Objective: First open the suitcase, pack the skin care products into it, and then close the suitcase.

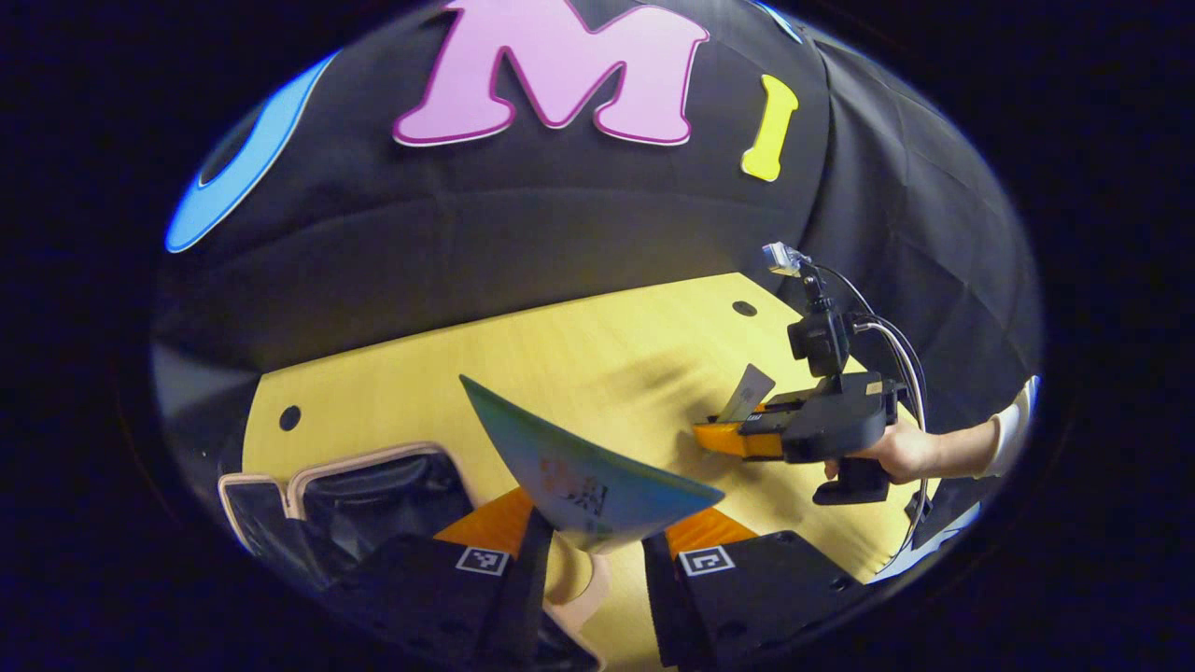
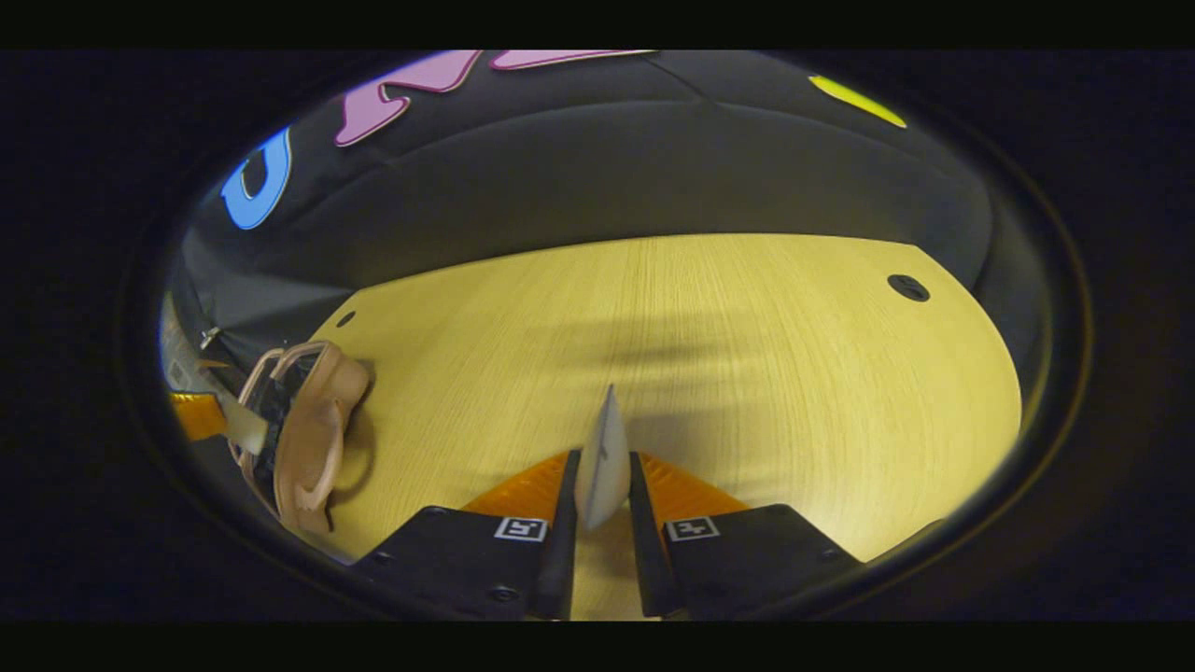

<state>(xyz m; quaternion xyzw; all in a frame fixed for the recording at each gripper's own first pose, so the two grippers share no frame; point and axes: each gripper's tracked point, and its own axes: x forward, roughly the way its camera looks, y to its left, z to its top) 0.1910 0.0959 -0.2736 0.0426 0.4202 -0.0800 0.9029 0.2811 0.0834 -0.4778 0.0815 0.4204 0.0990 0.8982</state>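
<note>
Left hand-held gripper (image 1: 597, 546) grips a sachet (image 1: 583, 476); right hand-held gripper (image 2: 602, 504) pinches a packet (image 2: 602, 457).
Open suitcase (image 1: 364, 490) lies on the desk (image 1: 597, 364).

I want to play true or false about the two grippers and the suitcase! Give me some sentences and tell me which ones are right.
1. The left gripper holds a flat blue-green packet. True.
2. The right gripper holds nothing. False: its fingers press on a thin pale packet, seen edge-on.
3. The suitcase is shut. False: it lies open, its dark inside showing.
4. The table is light wood. True.
5. A hand holds the right gripper from behind. True.
6. Both packets already lie in the suitcase. False: each is gripped above the table.
</note>
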